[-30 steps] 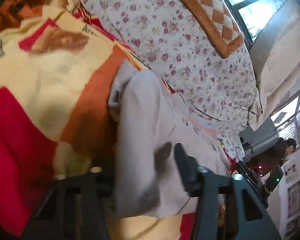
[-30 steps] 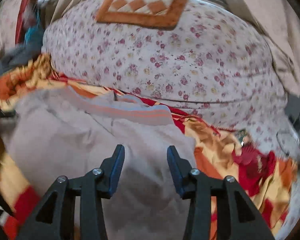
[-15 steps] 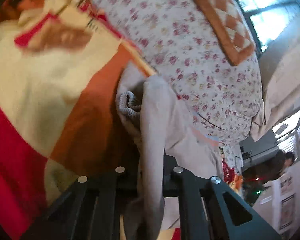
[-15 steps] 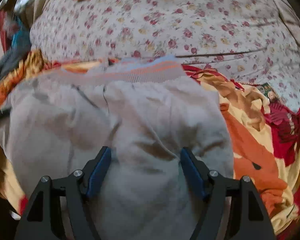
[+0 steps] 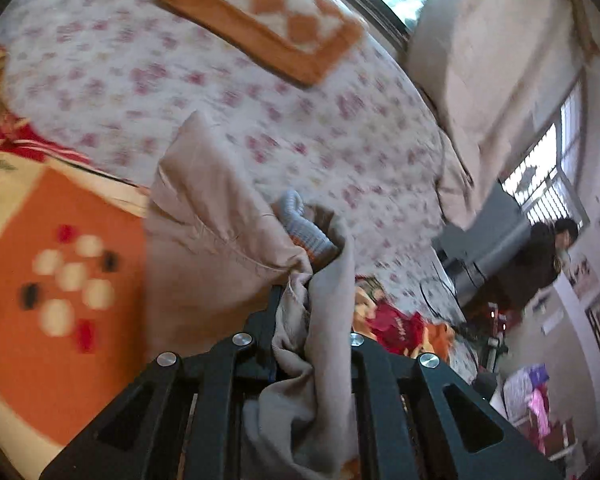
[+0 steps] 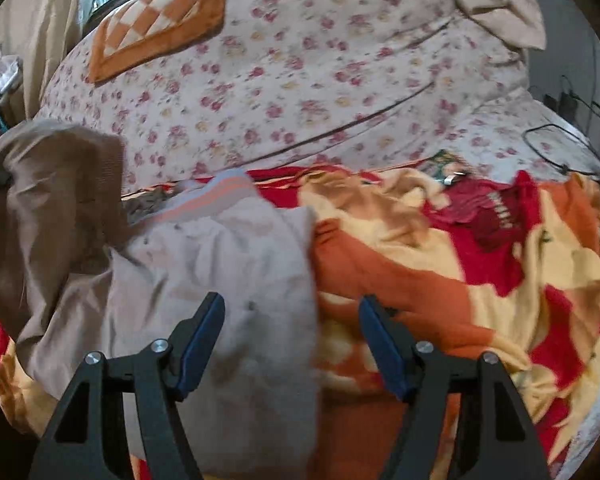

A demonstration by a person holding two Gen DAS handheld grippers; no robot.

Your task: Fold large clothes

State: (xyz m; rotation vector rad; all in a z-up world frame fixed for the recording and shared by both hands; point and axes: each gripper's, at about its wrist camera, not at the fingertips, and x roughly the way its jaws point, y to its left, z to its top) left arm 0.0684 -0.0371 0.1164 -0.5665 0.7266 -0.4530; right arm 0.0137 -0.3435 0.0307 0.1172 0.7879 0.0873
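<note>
Lifted off the orange-and-red blanket (image 6: 440, 280) since a moment ago, a bunched fold of the beige garment (image 5: 220, 240) hangs pinched in the left claw (image 5: 312, 320), while the right claw (image 6: 292, 336) stands spread above the garment's edge lying on that blanket.

One beige garment (image 6: 220, 264), one checkered cushion (image 6: 156, 20), one red shirt (image 6: 488, 212), two hand-held grippers.

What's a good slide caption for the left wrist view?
Left claw shut on beige garment, lifting it above patterned blanket.
</note>
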